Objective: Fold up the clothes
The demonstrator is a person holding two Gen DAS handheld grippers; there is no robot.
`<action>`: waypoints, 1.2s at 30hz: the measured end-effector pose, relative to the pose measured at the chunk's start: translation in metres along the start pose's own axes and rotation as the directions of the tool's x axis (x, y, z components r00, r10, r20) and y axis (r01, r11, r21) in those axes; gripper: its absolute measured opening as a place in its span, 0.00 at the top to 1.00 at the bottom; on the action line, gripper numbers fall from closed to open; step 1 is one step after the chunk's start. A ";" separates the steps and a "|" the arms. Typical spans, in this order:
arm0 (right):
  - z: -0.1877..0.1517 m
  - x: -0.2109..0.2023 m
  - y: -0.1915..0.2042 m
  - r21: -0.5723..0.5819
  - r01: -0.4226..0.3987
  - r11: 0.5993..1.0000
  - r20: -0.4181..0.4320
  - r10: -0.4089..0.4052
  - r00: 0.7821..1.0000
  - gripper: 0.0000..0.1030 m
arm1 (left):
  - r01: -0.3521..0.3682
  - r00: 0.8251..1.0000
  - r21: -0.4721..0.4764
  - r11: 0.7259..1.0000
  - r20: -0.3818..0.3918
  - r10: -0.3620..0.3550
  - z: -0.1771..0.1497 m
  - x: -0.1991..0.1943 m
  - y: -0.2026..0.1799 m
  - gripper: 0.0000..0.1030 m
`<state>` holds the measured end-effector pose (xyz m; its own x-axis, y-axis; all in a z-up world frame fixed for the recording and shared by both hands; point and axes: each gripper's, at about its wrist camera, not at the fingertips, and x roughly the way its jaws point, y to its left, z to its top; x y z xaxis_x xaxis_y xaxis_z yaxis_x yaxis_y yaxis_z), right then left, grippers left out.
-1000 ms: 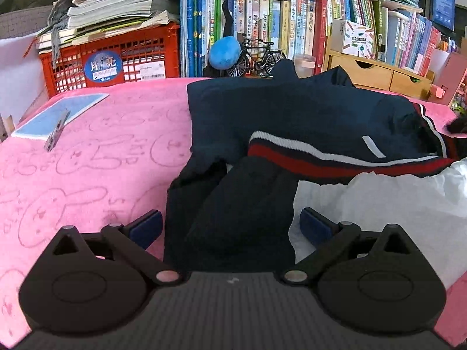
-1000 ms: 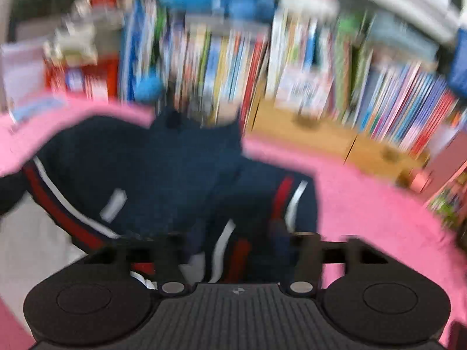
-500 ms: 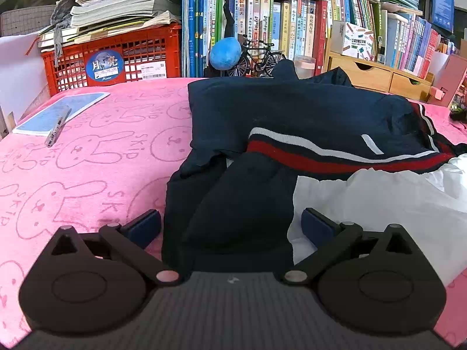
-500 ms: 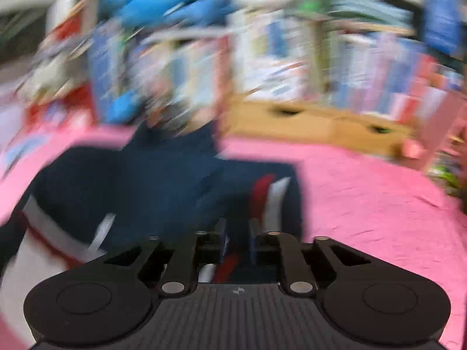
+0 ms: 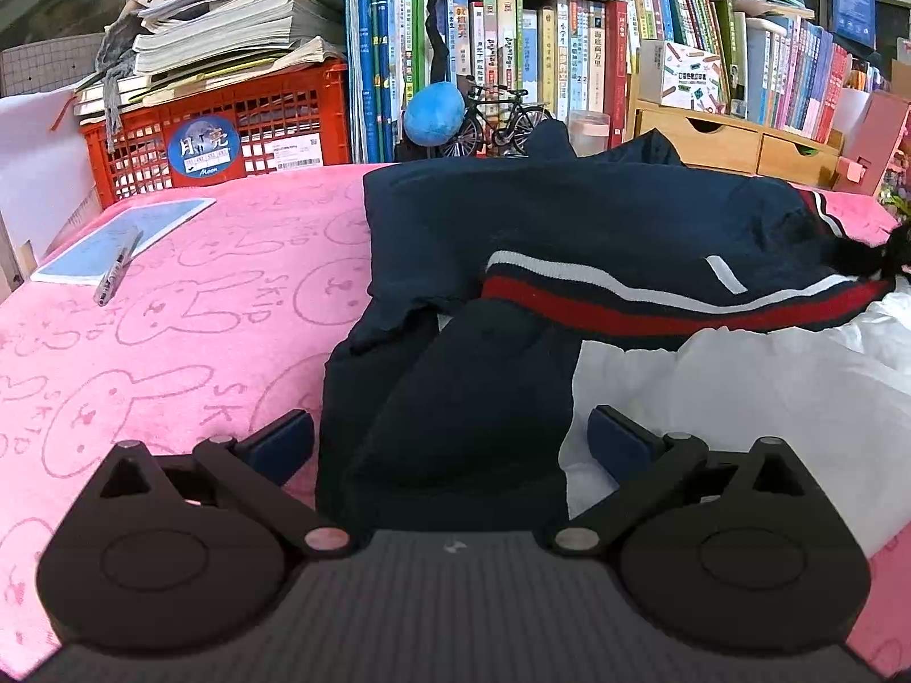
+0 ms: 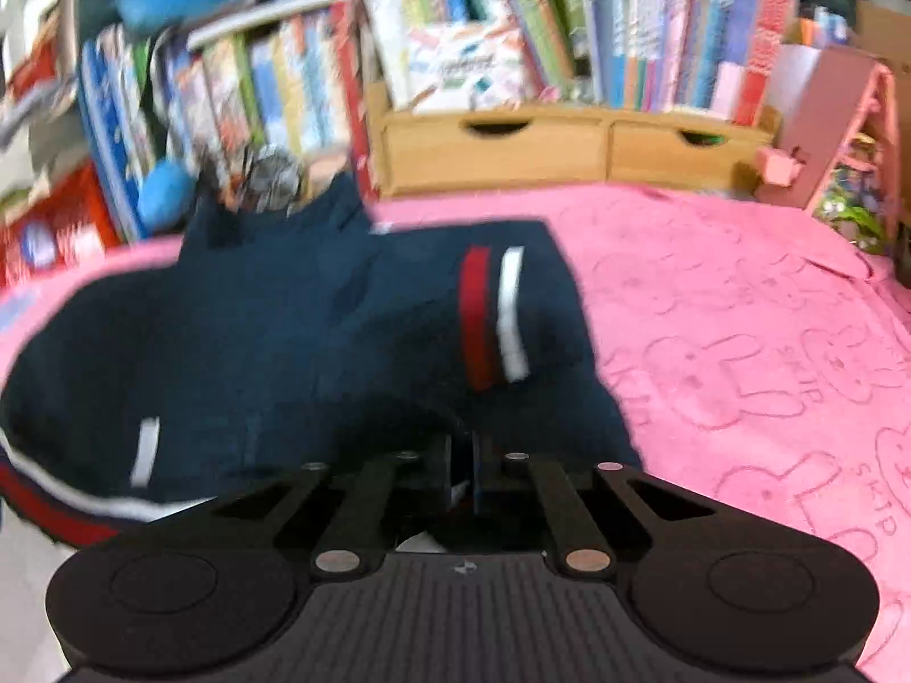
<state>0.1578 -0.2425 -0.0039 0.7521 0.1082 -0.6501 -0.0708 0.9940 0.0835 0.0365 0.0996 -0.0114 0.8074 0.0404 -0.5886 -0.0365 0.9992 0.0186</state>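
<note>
Right hand-held gripper (image 6: 472,469) newly pinched on navy jacket (image 6: 296,341), left hand-held gripper (image 5: 450,438) spread, pen (image 5: 117,273) in left view only

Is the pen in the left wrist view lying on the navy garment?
No, the pen rests on the blue notebook, apart from the navy garment.

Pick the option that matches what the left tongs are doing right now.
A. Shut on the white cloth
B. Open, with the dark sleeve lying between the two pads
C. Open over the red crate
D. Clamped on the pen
B: in the left wrist view the left tongs stand wide apart with the navy sleeve of the jacket between the pads, neither pad pressing on it.
</note>
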 end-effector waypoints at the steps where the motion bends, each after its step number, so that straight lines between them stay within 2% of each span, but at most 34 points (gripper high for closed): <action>1: 0.002 -0.005 -0.002 0.017 -0.013 1.000 0.027 0.013 1.000 0.92 | 0.000 1.000 0.000 1.000 0.000 0.000 0.000 0.000 0.000 0.00; 3: 0.005 -0.021 -0.006 0.042 -0.073 0.996 0.122 0.068 0.990 0.92 | 0.001 1.000 0.000 1.000 0.000 -0.001 0.000 0.000 0.000 0.00; 6: 0.007 -0.033 -0.022 0.109 -0.204 0.973 0.220 0.176 0.959 0.91 | 0.001 1.000 -0.005 1.000 0.000 -0.001 0.000 0.000 0.001 0.00; 7: 0.009 -0.033 -0.030 0.147 -0.246 0.958 0.222 0.210 0.952 0.91 | 0.000 1.000 -0.005 1.000 0.000 0.000 0.000 -0.001 0.001 0.00; 10: 0.011 -0.024 -0.059 0.279 -0.328 0.902 0.174 0.288 0.941 0.81 | -0.014 1.000 0.010 1.000 0.018 0.014 0.004 -0.011 0.005 0.00; 11: 0.011 -0.023 -0.067 0.296 -0.341 0.892 0.175 0.300 0.938 0.63 | -0.022 0.999 0.019 1.000 0.033 0.022 0.006 -0.017 0.007 0.00; 12: 0.010 -0.025 -0.075 0.299 -0.350 0.888 0.186 0.305 0.934 0.41 | -0.025 0.998 0.027 0.999 0.051 0.023 0.010 -0.024 0.009 0.00; 13: 0.010 -0.029 -0.080 0.278 -0.358 0.891 0.198 0.312 0.929 0.33 | -0.010 0.997 0.034 0.999 0.075 0.008 0.014 -0.030 0.012 0.00; 14: 0.010 -0.035 -0.080 0.219 -0.359 0.907 0.211 0.315 0.925 0.25 | 0.012 0.995 0.038 0.999 0.096 -0.015 0.020 -0.036 0.015 0.00; 16: 0.010 -0.046 -0.064 -0.003 -0.301 0.954 0.208 0.294 0.933 0.16 | 0.081 0.989 0.053 0.995 0.123 -0.087 0.031 -0.041 0.018 0.00; 17: 0.007 -0.049 -0.052 -0.125 -0.273 0.954 0.189 0.293 0.937 0.10 | 0.120 0.984 0.067 0.990 0.124 -0.128 0.035 -0.038 0.017 0.00; 18: 0.003 -0.049 -0.039 -0.247 -0.255 0.935 0.156 0.298 0.942 0.06 | 0.155 0.979 0.089 0.984 0.116 -0.165 0.038 -0.033 0.012 0.00; 20: -0.006 -0.045 -0.015 -0.447 -0.224 0.866 0.086 0.291 0.953 0.00 | 0.217 0.969 0.132 0.967 0.089 -0.230 0.044 -0.020 0.001 0.00; 22: -0.016 -0.033 0.003 -0.558 -0.210 0.803 0.013 0.262 0.965 0.00 | 0.241 0.969 0.174 0.955 0.019 -0.248 0.043 0.001 -0.016 0.00; 23: -0.019 -0.026 0.006 -0.573 -0.214 0.791 -0.014 0.251 0.968 0.00 | 0.238 0.971 0.188 0.953 -0.019 -0.239 0.041 0.011 -0.024 0.00; 25: -0.019 -0.011 0.005 -0.544 -0.234 0.806 -0.057 0.243 0.968 0.04 | 0.235 0.972 0.184 0.955 -0.074 -0.224 0.037 0.027 -0.032 0.00; 26: -0.019 -0.004 0.002 -0.501 -0.262 0.825 -0.084 0.255 0.963 0.15 | 0.247 0.968 0.162 0.956 -0.086 -0.235 0.037 0.031 -0.031 0.02; 27: -0.018 0.001 -0.004 -0.438 -0.301 0.847 -0.105 0.284 0.953 0.26 | 0.258 0.965 0.137 0.956 -0.086 -0.248 0.036 0.030 -0.029 0.08; 28: -0.019 0.002 -0.008 -0.396 -0.321 0.860 -0.105 0.305 0.947 0.30 | 0.260 0.965 0.119 0.958 -0.080 -0.252 0.036 0.028 -0.028 0.19; 29: -0.021 -0.001 -0.010 -0.385 -0.326 0.863 -0.091 0.316 0.944 0.42 | 0.261 0.964 0.101 0.960 -0.073 -0.255 0.036 0.024 -0.027 0.25; 30: -0.023 -0.007 -0.011 -0.385 -0.330 0.862 -0.073 0.327 0.942 0.52 | 0.262 0.964 0.081 0.962 -0.068 -0.257 0.036 0.019 -0.026 0.38; 31: -0.023 -0.016 -0.013 -0.380 -0.343 0.859 -0.046 0.353 0.934 0.55 | 0.263 0.964 0.064 0.963 -0.058 -0.259 0.037 0.013 -0.026 0.51; 32: -0.022 -0.027 -0.017 -0.372 -0.364 0.854 -0.011 0.388 0.922 0.57 | 0.266 0.964 0.051 0.963 -0.038 -0.264 0.039 0.005 -0.026 0.56; 33: -0.019 -0.037 -0.022 -0.355 -0.394 0.848 0.028 0.431 0.902 0.57 | 0.271 0.963 0.038 0.962 -0.013 -0.271 0.042 -0.003 -0.024 0.63; 34: -0.014 -0.042 -0.028 -0.335 -0.406 0.850 0.062 0.450 0.891 0.56 | 0.278 0.960 0.026 0.960 0.014 -0.279 0.045 -0.008 -0.021 0.63; 35: -0.009 -0.045 -0.033 -0.316 -0.400 0.860 0.088 0.446 0.891 0.44 | 0.281 0.959 0.015 0.960 0.030 -0.281 0.047 -0.008 -0.018 0.63; 36: -0.003 -0.047 -0.038 -0.298 -0.394 0.869 0.113 0.442 0.890 0.26 | 0.278 0.960 0.004 0.961 0.033 -0.278 0.049 -0.005 -0.016 0.57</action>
<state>0.1228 -0.2851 0.0211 0.7121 0.5339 -0.4558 -0.5531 0.8266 0.1040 0.0613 0.0835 0.0307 0.8047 -0.2389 -0.5434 0.1918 0.9710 -0.1427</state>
